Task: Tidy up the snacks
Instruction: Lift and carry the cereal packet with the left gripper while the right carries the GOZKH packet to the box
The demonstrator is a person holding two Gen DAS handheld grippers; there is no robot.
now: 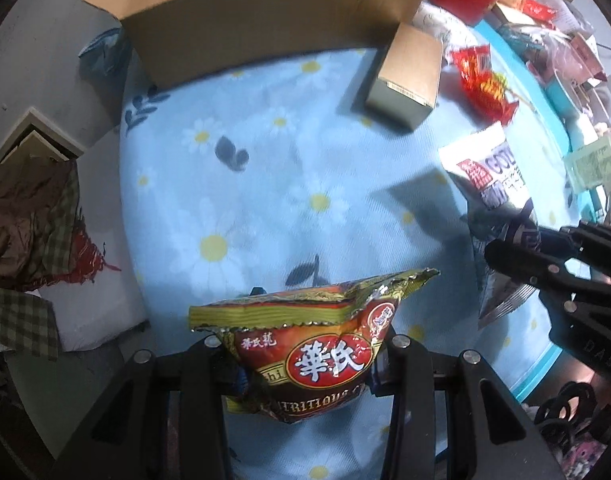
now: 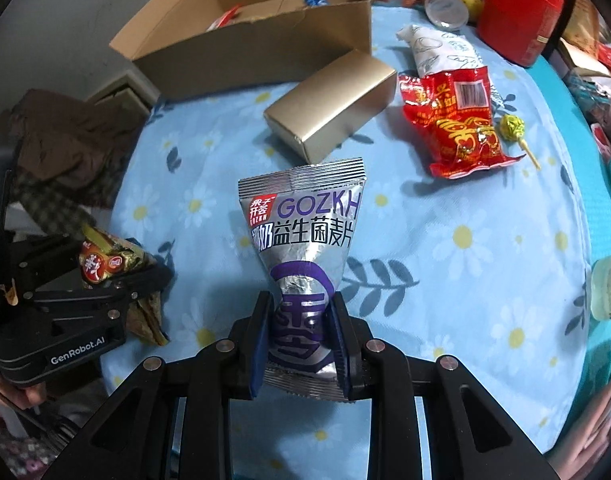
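Observation:
My left gripper (image 1: 305, 364) is shut on a red and gold snack packet (image 1: 305, 344), held above the blue flowered cloth (image 1: 265, 168). In the right wrist view the same gripper (image 2: 145, 280) and its packet (image 2: 105, 260) show at the left. My right gripper (image 2: 301, 340) is shut on a silver and purple snack packet (image 2: 301, 232), squeezed at its lower half. From the left wrist view that packet (image 1: 489, 176) and the right gripper (image 1: 505, 260) sit at the right edge. An open cardboard box (image 2: 257, 40) stands at the back, with a few items inside.
A small gold box (image 2: 329, 120) lies in front of the cardboard box. A red snack bag (image 2: 457, 120), a lollipop (image 2: 513, 128) and a white pouch (image 2: 441, 48) lie at the right. A red tin (image 2: 517, 12) and clutter fill the back right. Clothes (image 2: 57, 140) lie left of the table.

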